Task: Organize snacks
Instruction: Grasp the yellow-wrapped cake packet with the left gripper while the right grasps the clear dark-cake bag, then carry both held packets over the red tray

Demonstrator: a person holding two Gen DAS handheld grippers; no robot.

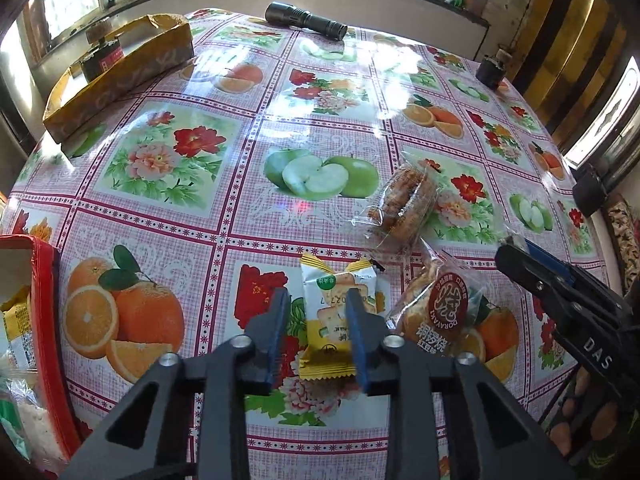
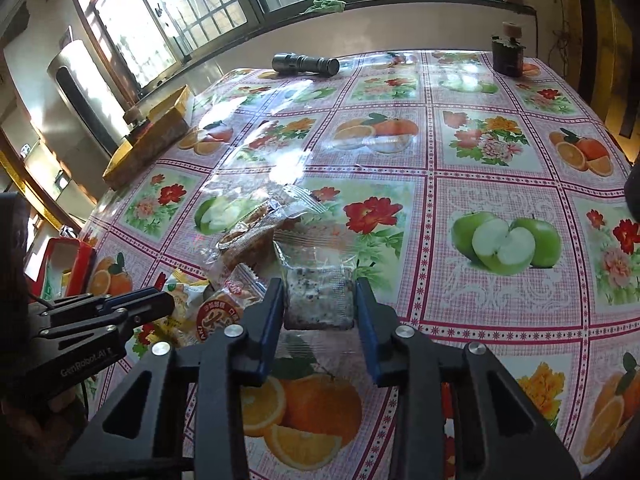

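Left gripper (image 1: 318, 306) pinches yellow packet (image 1: 334, 320) (red box (image 1: 48, 320) holds snacks).

Four snack packets (image 1: 338, 312) loose, two boxes (image 1: 120, 76), one flashlight (image 1: 306, 22), two grippers (image 1: 318, 312).

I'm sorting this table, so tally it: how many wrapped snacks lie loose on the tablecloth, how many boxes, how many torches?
Loose wrapped snacks: 4 (yellow cracker packet, clear dorayaki packet with red label, clear cookie packet, clear-wrapped speckled cake)
Boxes: 2 (red box, yellow cardboard box)
Torches: 1 (black metal torch)
Total: 7
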